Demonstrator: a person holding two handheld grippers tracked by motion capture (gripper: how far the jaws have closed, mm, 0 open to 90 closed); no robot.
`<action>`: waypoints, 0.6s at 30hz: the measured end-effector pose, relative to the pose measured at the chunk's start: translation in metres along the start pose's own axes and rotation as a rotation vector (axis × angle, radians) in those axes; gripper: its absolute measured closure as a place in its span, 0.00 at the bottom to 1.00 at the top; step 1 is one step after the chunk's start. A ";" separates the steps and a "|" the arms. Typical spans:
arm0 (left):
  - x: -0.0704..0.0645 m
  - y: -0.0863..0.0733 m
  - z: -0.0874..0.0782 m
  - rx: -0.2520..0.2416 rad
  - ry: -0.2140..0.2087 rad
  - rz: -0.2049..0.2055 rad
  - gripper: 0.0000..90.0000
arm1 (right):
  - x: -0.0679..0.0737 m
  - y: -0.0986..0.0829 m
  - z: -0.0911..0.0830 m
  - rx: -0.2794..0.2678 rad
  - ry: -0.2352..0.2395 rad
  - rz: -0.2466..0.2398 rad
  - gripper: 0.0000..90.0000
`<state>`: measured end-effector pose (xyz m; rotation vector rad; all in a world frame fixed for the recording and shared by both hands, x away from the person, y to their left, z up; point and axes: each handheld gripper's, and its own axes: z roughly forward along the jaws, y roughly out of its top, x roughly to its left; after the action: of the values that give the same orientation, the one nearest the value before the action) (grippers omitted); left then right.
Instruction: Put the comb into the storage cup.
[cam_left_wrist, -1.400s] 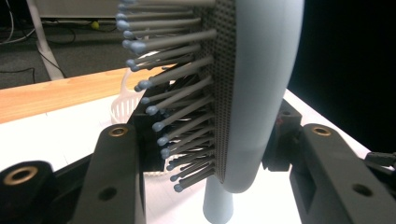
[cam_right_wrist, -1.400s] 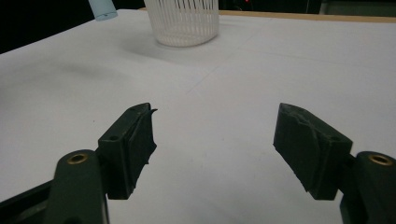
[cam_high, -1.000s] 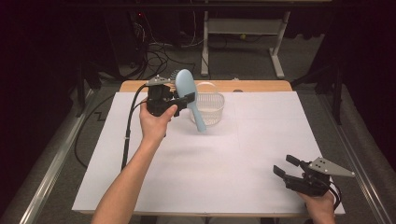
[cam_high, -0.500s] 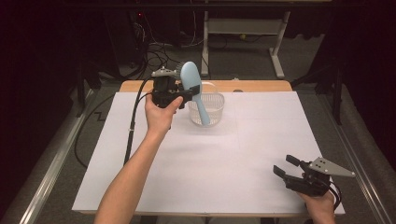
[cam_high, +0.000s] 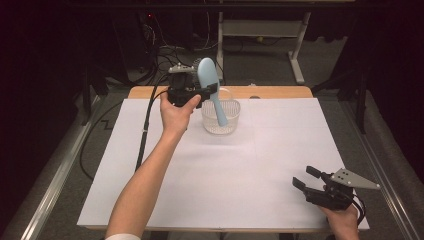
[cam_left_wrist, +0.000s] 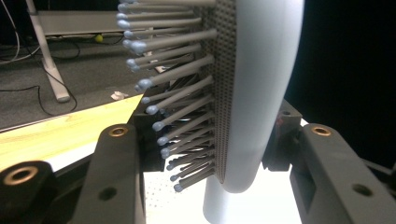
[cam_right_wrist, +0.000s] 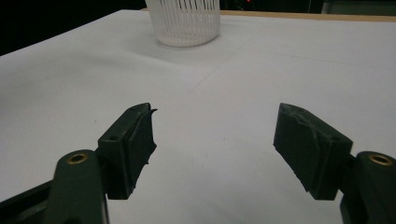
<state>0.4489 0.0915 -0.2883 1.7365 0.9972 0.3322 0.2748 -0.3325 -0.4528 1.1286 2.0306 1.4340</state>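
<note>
A light blue hairbrush (cam_high: 207, 74) is clamped near the neck by my left gripper (cam_high: 208, 91), held up at the far side of the table. Its head points up and its handle (cam_high: 220, 111) slants down in front of the white slotted basket (cam_high: 223, 126). In the left gripper view the brush back (cam_left_wrist: 264, 88) and its grey bristles (cam_left_wrist: 177, 93) stand between the jaws of my left gripper (cam_left_wrist: 212, 140). My right gripper (cam_high: 303, 176) rests open near the front right corner with nothing between its fingers; the right gripper view shows it (cam_right_wrist: 215, 135) open above white paper, the basket (cam_right_wrist: 187, 21) far ahead.
White paper (cam_high: 225, 175) covers the table, with a strip of wooden tabletop (cam_high: 280, 92) at the back edge. A black cable (cam_high: 145, 135) trails from the left gripper off the left side. Beyond the table are a dark floor, cables and a desk frame (cam_high: 300, 65).
The left hand has lifted the brush and carried it a little farther back and to the right, toward the basket. The right gripper has stayed put.
</note>
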 end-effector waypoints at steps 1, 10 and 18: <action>0.000 0.002 0.001 -0.002 0.003 -0.002 0.58 | 0.000 0.000 0.000 0.001 0.000 0.002 0.33; 0.003 0.009 0.010 -0.013 0.017 -0.017 0.58 | 0.000 0.000 0.000 0.003 0.001 0.003 0.33; 0.008 0.011 0.022 -0.012 0.047 -0.031 0.58 | 0.000 0.000 0.000 0.002 0.009 0.006 0.32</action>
<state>0.4727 0.0819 -0.2896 1.7077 1.0531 0.3598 0.2753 -0.3326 -0.4532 1.1319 2.0364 1.4428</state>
